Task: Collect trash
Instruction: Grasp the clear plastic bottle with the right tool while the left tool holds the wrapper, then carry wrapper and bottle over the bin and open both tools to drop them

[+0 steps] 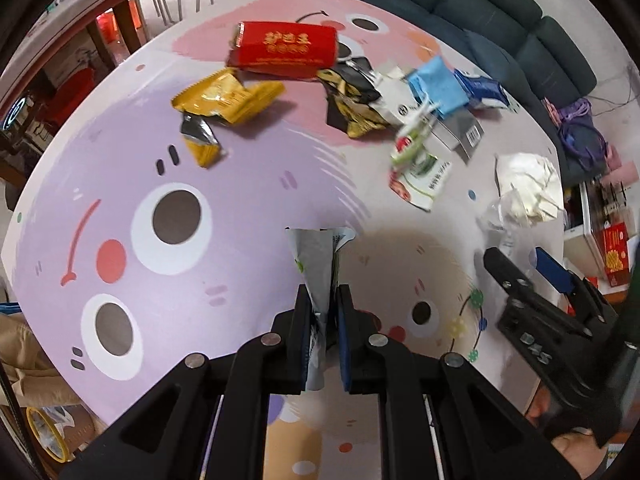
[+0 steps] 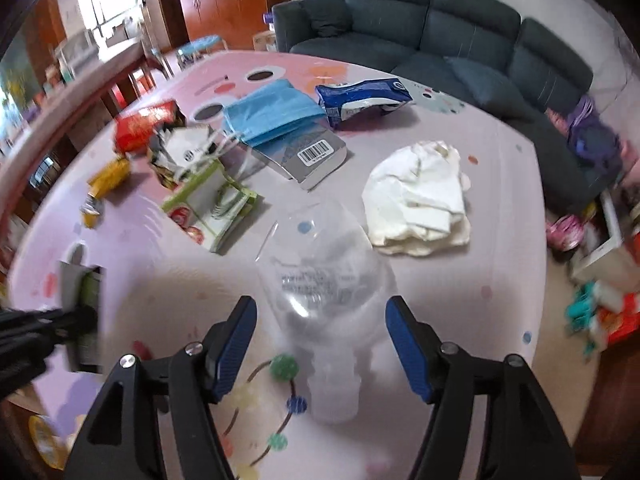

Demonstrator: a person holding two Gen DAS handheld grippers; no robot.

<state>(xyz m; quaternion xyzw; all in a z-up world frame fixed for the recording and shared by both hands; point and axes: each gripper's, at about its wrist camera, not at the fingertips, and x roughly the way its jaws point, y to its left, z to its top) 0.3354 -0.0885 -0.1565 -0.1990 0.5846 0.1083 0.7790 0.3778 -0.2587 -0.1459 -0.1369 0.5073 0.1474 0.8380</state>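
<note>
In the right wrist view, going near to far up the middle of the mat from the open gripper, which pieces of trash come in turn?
right gripper → clear plastic bottle → grey barcoded box → blue face masks

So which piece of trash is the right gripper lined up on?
Start at the dark sofa, then come down the pastel cartoon mat to the open right gripper. Between its jaws lies a clear plastic bottle, the only see-through item, just nearer than the crumpled white paper.
</note>
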